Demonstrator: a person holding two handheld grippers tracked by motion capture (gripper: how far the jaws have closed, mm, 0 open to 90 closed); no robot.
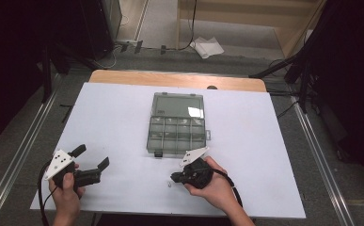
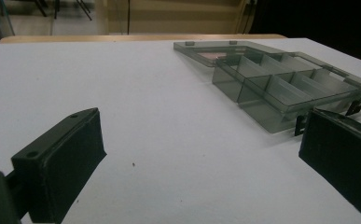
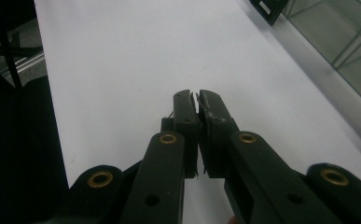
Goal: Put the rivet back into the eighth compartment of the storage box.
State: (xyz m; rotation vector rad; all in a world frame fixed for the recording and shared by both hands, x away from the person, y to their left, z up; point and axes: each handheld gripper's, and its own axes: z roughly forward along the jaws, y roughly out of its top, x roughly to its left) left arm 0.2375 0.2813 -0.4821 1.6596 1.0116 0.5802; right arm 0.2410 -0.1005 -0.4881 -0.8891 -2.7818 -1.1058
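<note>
High view: an open compartment box of smoky plastic is seen at the middle of the white table, its lid laid back. The left gripper is held with jaws spread wide, empty, near the front edge. The right gripper is pressed closed just before the box; a tiny object lies at its tips, whether gripped cannot be told.

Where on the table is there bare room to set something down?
Bare white table lies left of the open box and right of it to the edge. The near edge is crowded: left gripper, right gripper and a small object by it.
</note>
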